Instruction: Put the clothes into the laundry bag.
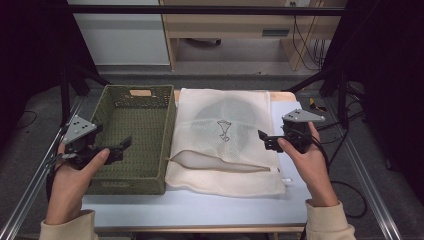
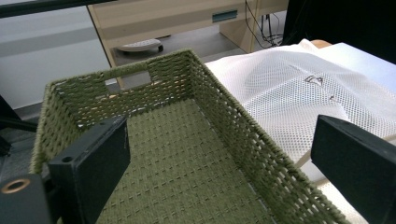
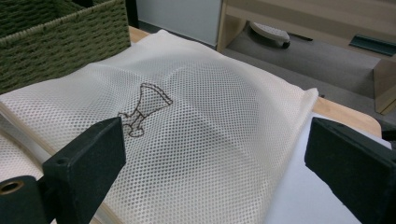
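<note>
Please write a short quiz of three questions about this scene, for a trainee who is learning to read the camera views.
1. True or false: the green woven basket has something in it.
2. Which side of the white mesh bag does the basket stand on, seen from the person? A) left B) right C) behind it
3. Fill in: the jaws of the left gripper and the right gripper stand ____.

Key
1. False; its woven floor lies bare.
2. A; the basket stands directly left of the bag, close against it.
3. Open; each gripper view shows a wide gap between its jaws, and nothing is held.
</note>
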